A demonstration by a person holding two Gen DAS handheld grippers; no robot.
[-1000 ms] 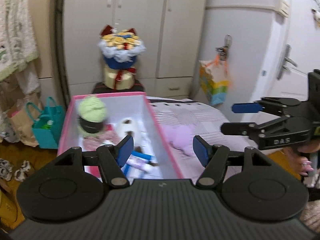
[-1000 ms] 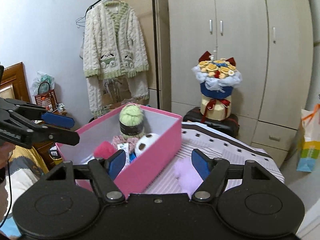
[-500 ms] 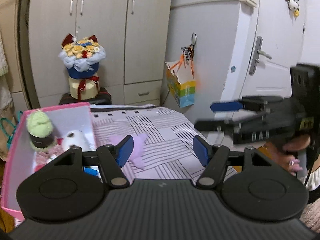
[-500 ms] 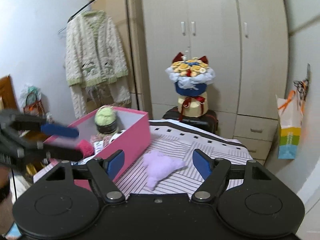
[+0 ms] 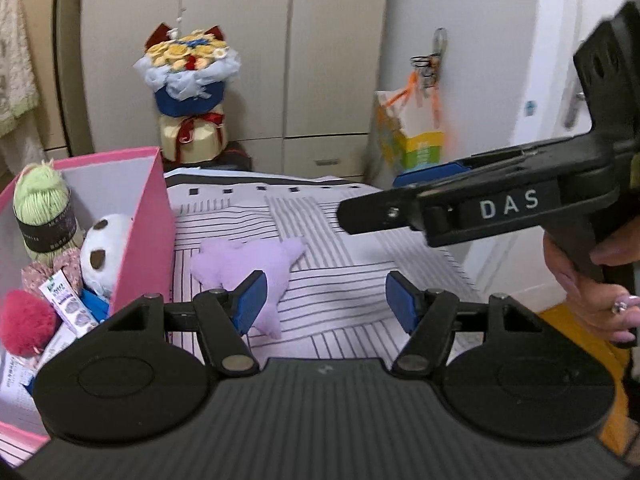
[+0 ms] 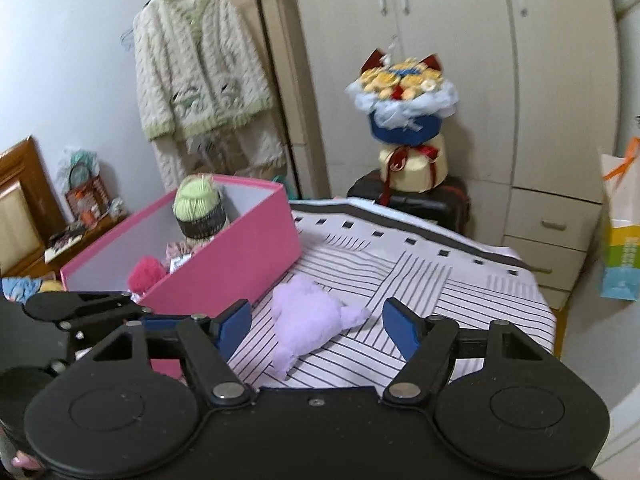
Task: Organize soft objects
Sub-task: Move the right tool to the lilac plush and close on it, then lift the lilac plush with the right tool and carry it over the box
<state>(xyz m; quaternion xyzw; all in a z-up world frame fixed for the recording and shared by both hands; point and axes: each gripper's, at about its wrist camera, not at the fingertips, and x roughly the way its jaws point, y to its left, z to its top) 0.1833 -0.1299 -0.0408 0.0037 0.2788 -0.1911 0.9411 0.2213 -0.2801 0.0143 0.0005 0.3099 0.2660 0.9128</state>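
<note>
Both wrist views have swung off the open pink cardboard box (image 6: pixel 224 258) and onto the striped bedspread (image 5: pixel 360 280), where the lilac star-shaped plush toy (image 6: pixel 308 320) lies alone, just beside the box's long wall. A second ago the left view was filled with the box interior; now the box sits at the left edge, and the plush lies ahead of the left gripper (image 5: pixel 322 304), partly behind its left pad. That gripper's jaws stand partly apart and empty. The right gripper (image 6: pixel 316 330) has come closer and frames the plush between its pads; its jaws are closing slightly but do not touch it.

The box already holds a green yarn ball (image 5: pixel 42 208), a white spotted plush (image 5: pixel 106 248) and a red pompom (image 5: pixel 26 322) (among other things), so the lilac toy looks like the last soft piece outside, and the right gripper seems better placed to take it.
</note>
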